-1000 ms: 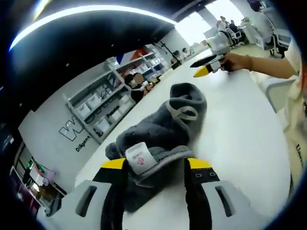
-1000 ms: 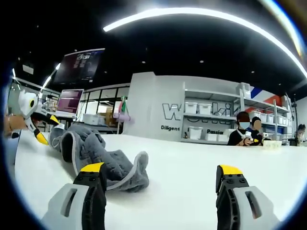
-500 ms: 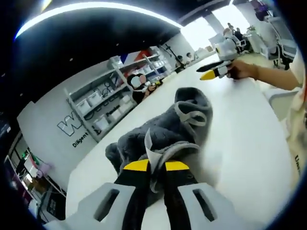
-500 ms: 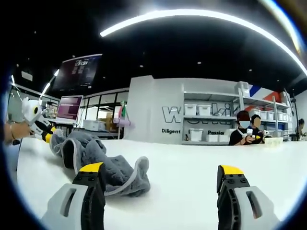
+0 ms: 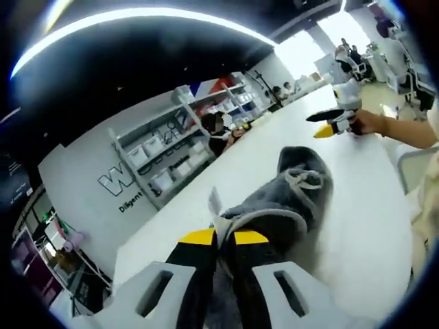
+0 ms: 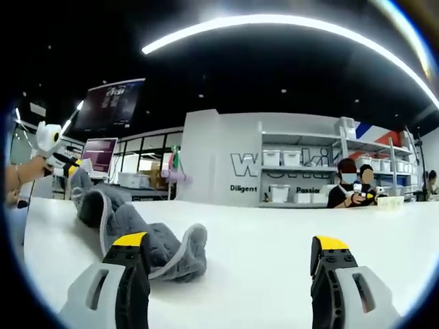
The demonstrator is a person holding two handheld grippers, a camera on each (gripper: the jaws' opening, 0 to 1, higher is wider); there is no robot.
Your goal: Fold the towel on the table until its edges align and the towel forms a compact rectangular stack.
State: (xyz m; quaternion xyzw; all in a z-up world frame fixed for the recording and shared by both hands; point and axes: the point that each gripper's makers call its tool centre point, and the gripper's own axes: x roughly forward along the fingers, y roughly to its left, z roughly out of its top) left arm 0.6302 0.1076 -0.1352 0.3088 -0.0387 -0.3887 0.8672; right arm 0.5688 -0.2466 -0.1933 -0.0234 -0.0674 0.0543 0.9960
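— Where's the cloth sitting right now?

— From my left gripper view, the crumpled grey terry towel with pale edging [image 5: 274,205] lies bunched on the smooth white counter [image 5: 357,205]. My left gripper [image 5: 223,238] has its yellow-tipped fingers [image 5: 197,238] pinched together on the towel's near hem, which is lifted off the counter (a small white tag sticks up just beside them).

— And the other side?

— In my right gripper view, the right gripper [image 6: 230,241] hangs above the bare counter [image 6: 260,274], fingers [image 6: 130,240] wide apart, holding nothing. The towel [image 6: 123,229] trails from the raised corner down to a heap near my left finger. Grey shelving with white bins [image 6: 291,175] stands behind.
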